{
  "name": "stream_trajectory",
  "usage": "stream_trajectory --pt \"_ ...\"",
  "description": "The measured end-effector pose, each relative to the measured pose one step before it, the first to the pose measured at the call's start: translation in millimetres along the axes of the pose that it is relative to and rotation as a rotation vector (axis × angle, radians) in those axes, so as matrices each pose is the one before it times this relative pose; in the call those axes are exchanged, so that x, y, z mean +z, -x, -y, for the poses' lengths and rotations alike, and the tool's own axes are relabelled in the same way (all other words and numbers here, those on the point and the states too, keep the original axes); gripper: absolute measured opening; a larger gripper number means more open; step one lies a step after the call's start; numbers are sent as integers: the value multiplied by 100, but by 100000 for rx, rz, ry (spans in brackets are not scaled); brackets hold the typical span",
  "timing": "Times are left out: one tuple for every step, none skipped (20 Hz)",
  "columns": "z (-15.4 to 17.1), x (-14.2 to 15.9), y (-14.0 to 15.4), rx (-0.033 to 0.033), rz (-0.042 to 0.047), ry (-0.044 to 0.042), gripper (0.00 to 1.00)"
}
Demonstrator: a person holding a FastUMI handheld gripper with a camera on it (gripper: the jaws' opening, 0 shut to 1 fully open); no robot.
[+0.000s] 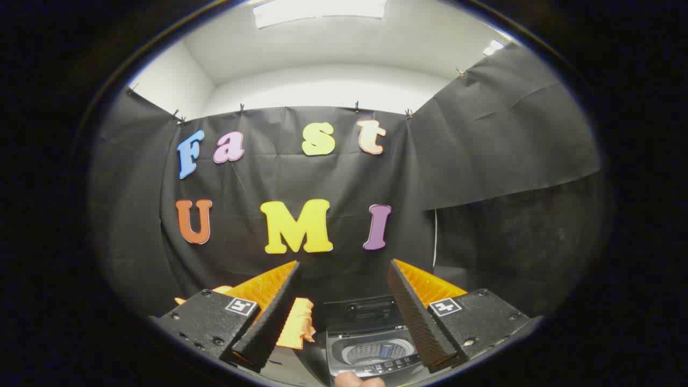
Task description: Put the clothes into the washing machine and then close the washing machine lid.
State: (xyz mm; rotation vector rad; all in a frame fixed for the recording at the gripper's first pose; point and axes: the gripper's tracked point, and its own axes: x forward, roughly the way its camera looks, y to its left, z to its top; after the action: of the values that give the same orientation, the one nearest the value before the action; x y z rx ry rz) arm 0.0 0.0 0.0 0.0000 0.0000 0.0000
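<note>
The gripper (pixel 344 269) is held high in the booth, pointing at the black cloth wall (pixel 484 150), with its two fingers (pixel 274 317) spread wide apart and nothing between the pads. Below and between the fingers stands a small top-loading washing machine (pixel 371 349); its lid (pixel 365 312) is raised upright at the back, and the drum opening (pixel 376 352) lies exposed, with a row of controls along the machine's front edge. Just to the left of the machine, partly hidden behind the left finger, lies an orange-yellow piece of clothing (pixel 298 325), outside the drum and untouched by either finger. A fingertip of the person's hand (pixel 357 380) shows just in front of the machine. Above the cloth wall, a white ceiling carries a bright light panel (pixel 320 11).
</note>
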Motion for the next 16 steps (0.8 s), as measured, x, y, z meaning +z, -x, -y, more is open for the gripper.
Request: stream_trajectory --pt "8 147 272 109 121 183 100" --pt "73 69 181 -263 57 165 100" --pt "24 19 193 152 -122 161 100" --pt "74 45 118 -408 -32 119 100" --pt "160 45 40 -234 -254 -51 100" --pt "74 -107 137 -523 -560 -94 100" --pt "-46 29 9 40 -203 -480 100" --pt "132 24 116 -506 -521 -227 100" --pt "16 -25 -31 -204 -100 -434 100" --pt "36 -43 93 -196 -523 -277 100" --pt "-23 -98 -55 -71 -455 -391 100" --pt "-207 35 23 363 -323 -334 100" --pt "-63 -45 0 -128 -52 -83 100" --pt "-265 129 -73 447 86 84 100" --pt "9 -97 117 -32 -154 438 100" --pt "-25 144 -1 347 320 235 100"
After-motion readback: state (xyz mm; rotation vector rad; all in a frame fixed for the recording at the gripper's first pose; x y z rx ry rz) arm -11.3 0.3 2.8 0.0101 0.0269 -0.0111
